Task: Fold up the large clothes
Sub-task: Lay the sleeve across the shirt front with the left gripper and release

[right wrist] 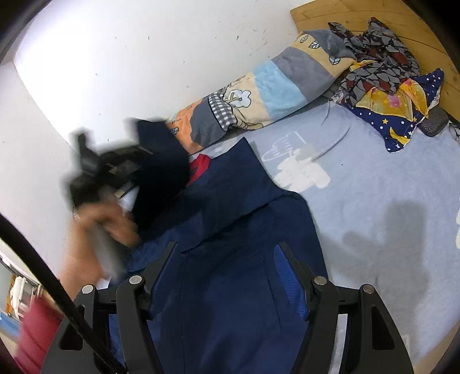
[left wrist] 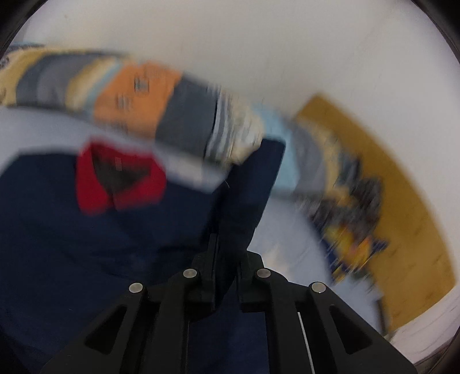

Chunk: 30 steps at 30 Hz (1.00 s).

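A large navy jacket [right wrist: 238, 218] with a red collar [left wrist: 95, 184] lies on a pale blue sheet [right wrist: 373, 201]. My left gripper [left wrist: 227, 253] is shut on a fold of the navy jacket and holds it lifted; the view is blurred by motion. In the right wrist view the left gripper [right wrist: 115, 169] shows as a blur at the left, carrying dark cloth over the jacket. My right gripper [right wrist: 227, 253] is open, its fingers [right wrist: 290, 267] spread just above the jacket's lower part, holding nothing.
A patchwork quilt roll [right wrist: 258, 97] lies along the white wall [right wrist: 143, 57]. A heap of patterned clothes [right wrist: 388, 80] sits at the far right by a wooden headboard [right wrist: 345, 14]. A dark object [right wrist: 435, 122] lies beside the heap.
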{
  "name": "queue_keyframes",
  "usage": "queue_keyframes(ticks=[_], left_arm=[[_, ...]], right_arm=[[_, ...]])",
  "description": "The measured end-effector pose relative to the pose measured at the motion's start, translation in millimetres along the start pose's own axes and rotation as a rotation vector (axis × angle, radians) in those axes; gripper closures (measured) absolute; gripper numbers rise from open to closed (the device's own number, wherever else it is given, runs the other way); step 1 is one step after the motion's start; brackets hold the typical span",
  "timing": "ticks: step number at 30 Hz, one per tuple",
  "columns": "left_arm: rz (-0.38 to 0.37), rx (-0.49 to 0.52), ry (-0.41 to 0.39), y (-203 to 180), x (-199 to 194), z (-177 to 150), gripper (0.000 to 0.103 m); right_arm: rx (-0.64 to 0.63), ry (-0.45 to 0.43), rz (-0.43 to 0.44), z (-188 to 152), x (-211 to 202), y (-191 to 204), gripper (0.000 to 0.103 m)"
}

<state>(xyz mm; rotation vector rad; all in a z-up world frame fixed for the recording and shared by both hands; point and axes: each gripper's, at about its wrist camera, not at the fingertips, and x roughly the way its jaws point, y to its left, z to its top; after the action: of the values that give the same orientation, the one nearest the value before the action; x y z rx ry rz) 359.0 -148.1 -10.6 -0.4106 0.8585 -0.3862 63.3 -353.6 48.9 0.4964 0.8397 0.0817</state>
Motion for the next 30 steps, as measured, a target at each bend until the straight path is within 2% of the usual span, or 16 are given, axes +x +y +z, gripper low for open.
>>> queue_keyframes(ticks=[3,4,5,7,8,12,14,18,21,23,24,25,26,28,30], left_arm=[[0.085,0.074,0.102,-4,46,-54,0.089],[0.085,0.081,0.145,-7,54,-70,0.076],[0.075,0.08,0.18,-7,60,-77,0.055],[0.047,0.095,0.199,-10,57,-90,0.035],[0.033,0.117,0.178,-14,48,-91,0.033],[0.041,0.195,0.111,-11,7,-79,0.025],[0.108,0.226,0.06,3,-21,-63,0.022],[0.291,0.178,-0.002,78,-61,-34,0.022],[0.487,0.081,-0.034,156,-96,-26,0.022],[0.613,0.007,0.007,206,-107,-30,0.022],[0.639,-0.048,0.092,237,-106,-36,0.022],[0.608,-0.068,0.124,250,-106,-40,0.023],[0.592,-0.042,0.106,251,-112,-42,0.022],[0.667,0.026,0.087,237,-120,-43,0.022],[0.629,0.059,0.032,217,-129,-41,0.022]], right_arm=[[0.0,0.001,0.002,1,-1,0,0.031],[0.0,0.001,0.003,0,-1,-1,0.031],[-0.002,0.002,0.002,0,-1,0,0.031],[-0.003,0.003,-0.001,1,0,-1,0.031],[0.0,0.002,-0.002,1,0,-1,0.031],[0.017,-0.001,0.004,3,-1,-3,0.031],[0.01,-0.002,0.004,2,-1,-1,0.031],[0.003,0.01,0.001,0,4,1,0.031],[0.009,0.008,-0.01,2,5,-1,0.031],[0.017,0.007,-0.017,4,6,-4,0.031],[0.023,0.005,-0.025,4,7,-5,0.031],[0.027,0.007,-0.034,4,9,-6,0.031],[0.032,0.014,-0.039,5,12,-7,0.031],[0.046,0.025,-0.042,4,16,-10,0.031],[0.075,0.036,-0.036,3,20,-15,0.031]])
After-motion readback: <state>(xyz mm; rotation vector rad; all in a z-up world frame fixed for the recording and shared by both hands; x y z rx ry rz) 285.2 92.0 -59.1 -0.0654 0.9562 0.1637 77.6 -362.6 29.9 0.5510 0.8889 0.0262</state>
